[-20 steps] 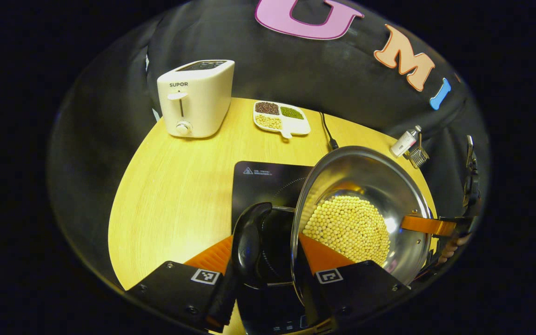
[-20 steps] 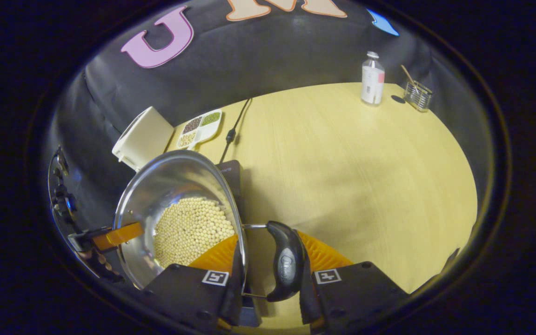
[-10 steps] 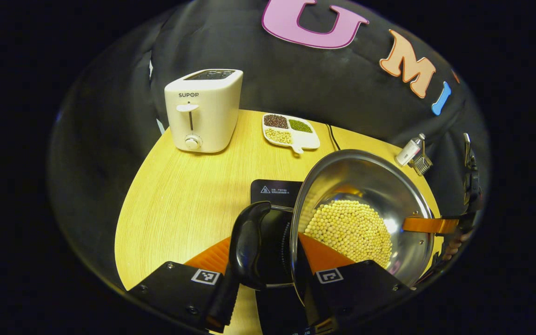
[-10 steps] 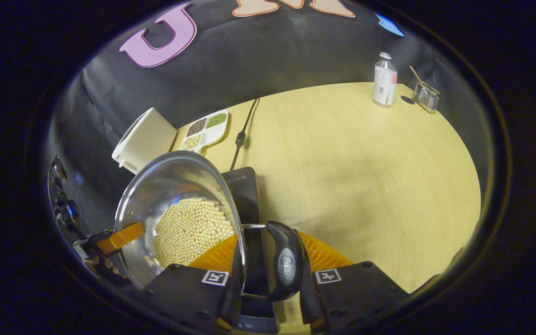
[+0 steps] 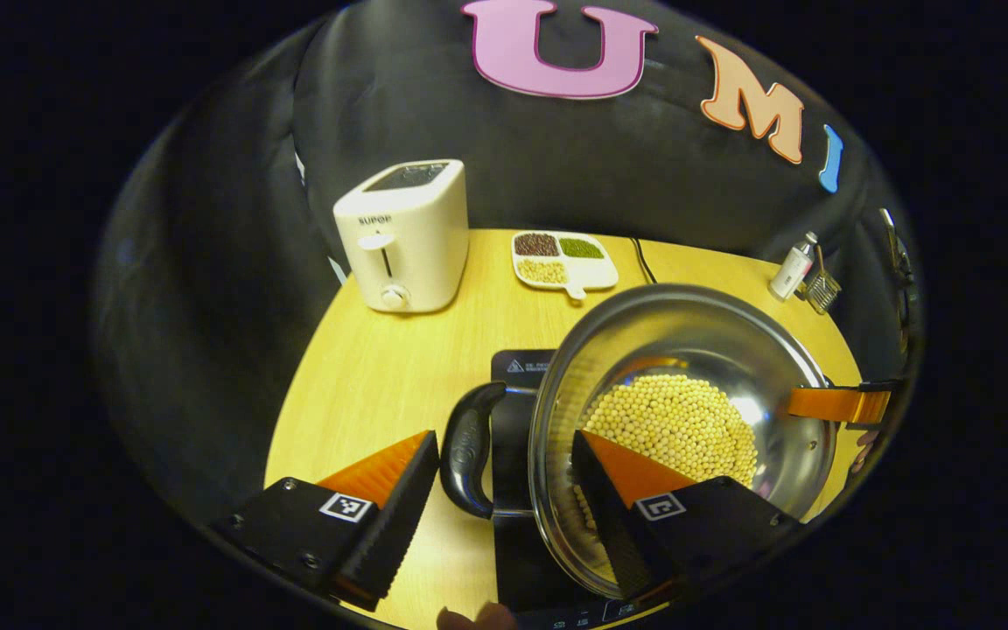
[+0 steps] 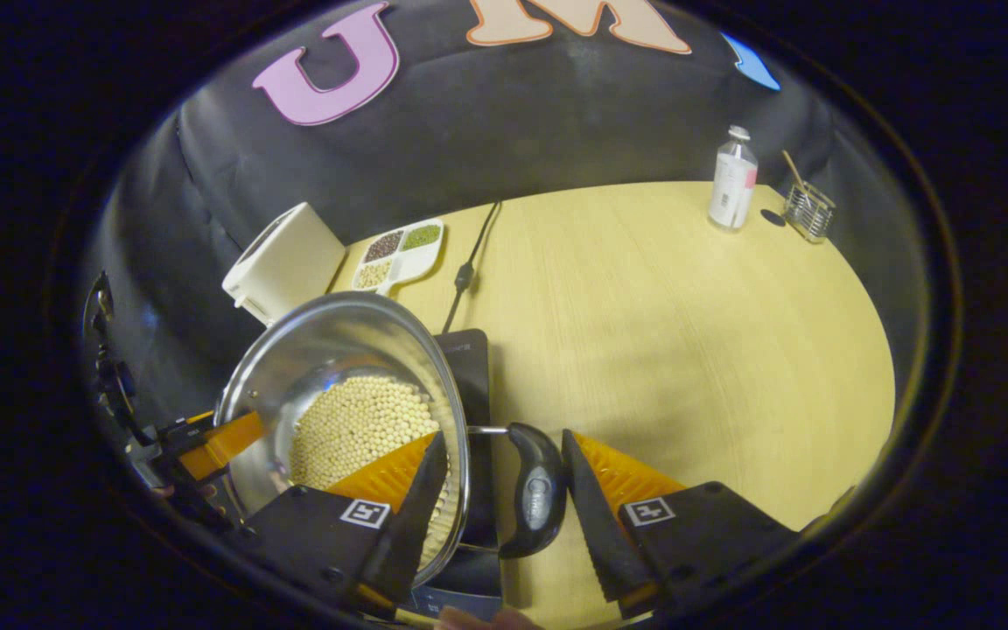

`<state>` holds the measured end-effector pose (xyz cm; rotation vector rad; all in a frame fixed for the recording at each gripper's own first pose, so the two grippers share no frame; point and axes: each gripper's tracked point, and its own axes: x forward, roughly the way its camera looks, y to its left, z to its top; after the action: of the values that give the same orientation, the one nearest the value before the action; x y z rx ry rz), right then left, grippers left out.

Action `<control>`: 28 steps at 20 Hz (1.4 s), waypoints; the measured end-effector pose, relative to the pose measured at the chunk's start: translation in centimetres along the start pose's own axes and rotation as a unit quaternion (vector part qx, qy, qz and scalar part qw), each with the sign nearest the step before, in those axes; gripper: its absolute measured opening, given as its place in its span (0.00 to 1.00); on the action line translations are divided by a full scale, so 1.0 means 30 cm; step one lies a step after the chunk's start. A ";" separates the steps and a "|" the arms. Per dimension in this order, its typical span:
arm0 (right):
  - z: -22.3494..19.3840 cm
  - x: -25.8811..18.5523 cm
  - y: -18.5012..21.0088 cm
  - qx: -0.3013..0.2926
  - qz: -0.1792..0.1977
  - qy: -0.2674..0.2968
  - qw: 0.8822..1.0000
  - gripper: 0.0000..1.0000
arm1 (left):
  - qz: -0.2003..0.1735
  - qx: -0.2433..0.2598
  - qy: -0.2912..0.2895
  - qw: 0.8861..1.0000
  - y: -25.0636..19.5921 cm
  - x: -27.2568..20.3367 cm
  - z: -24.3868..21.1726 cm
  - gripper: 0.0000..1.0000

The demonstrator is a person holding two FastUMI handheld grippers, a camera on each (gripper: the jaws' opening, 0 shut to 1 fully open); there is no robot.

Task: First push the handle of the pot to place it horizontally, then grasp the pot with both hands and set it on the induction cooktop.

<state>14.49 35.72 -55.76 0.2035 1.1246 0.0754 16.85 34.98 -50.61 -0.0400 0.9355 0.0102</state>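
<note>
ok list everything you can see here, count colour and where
pot: 1, steel, on the cooktop, two black handles
beans: many, pale yellow, in the pot
cooktop: 1, black, mid table
toaster: 1, cream, back left
tray: 1, white, three seed kinds, beside the toaster
cable: 1, black, behind the cooktop
bottle: 1, clear, far right
wire holder: 1, beside the bottle
table: 1, light wood
left gripper: fingers open astride a handle
right gripper: open astride the other handle

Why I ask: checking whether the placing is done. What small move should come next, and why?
Probably lift both grippers slightly and draw them back, clear of the pot. The pot appears to sit over the induction cooktop, and the left gripper and right gripper are open, each straddling a handle and the rim without pressing on them.
</note>
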 end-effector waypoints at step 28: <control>0.198 -0.814 -0.431 0.012 0.056 -0.222 0.973 0.94 | 0.016 0.018 -0.243 0.970 -0.570 -0.831 0.311 0.96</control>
<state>8.76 18.35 -34.20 0.2897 0.6674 0.1110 10.01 18.48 -24.52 0.0117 0.4458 0.0318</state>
